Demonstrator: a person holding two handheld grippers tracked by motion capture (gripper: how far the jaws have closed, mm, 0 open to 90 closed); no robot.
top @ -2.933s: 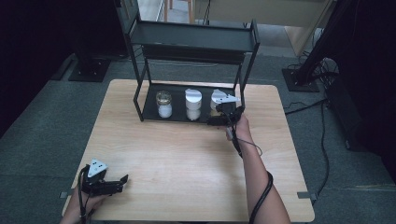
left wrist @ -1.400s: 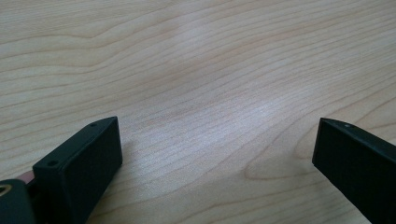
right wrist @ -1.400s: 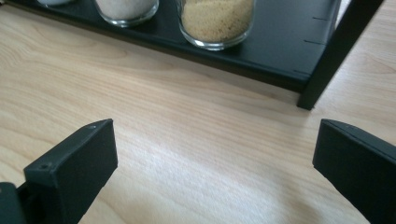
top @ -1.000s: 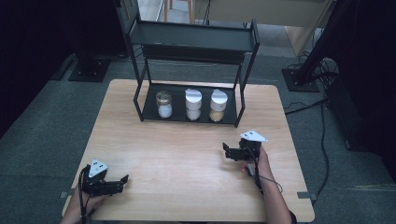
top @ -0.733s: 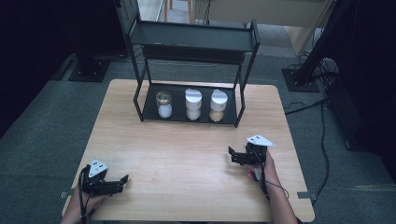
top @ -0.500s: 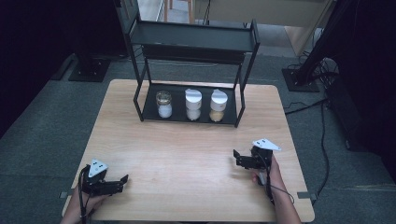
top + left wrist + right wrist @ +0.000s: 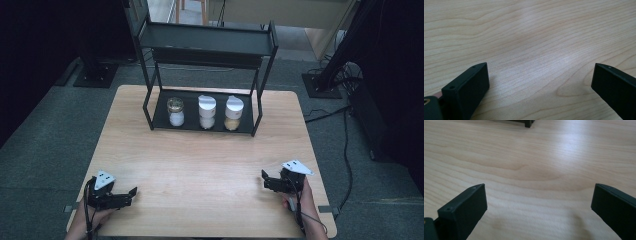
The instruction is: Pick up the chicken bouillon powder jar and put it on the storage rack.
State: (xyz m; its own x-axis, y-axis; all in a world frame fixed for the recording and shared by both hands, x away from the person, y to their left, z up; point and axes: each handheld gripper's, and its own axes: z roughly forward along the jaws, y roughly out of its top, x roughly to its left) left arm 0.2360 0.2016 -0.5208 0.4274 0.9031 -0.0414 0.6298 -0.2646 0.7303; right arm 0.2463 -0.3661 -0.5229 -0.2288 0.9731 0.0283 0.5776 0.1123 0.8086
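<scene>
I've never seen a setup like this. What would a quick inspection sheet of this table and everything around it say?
Surface: wooden table, bare in front of the rack.
Job's things: three jars in a row on the lower shelf of a black rack; top shelf looks bare.
Clutter: nothing seen.
Grippers: left hand-held gripper near the table's front left corner, jaws open; right hand-held gripper near the front right, jaws open, both holding nothing.
Cables: cables on the floor at right.
Surroundings: grey carpet, dark stands.

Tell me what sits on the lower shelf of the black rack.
On the lower shelf of the black rack stand three jars in a row: a gold-lidded jar, a middle jar and a right jar, both white-lidded. The lids hide much of their contents.
</scene>
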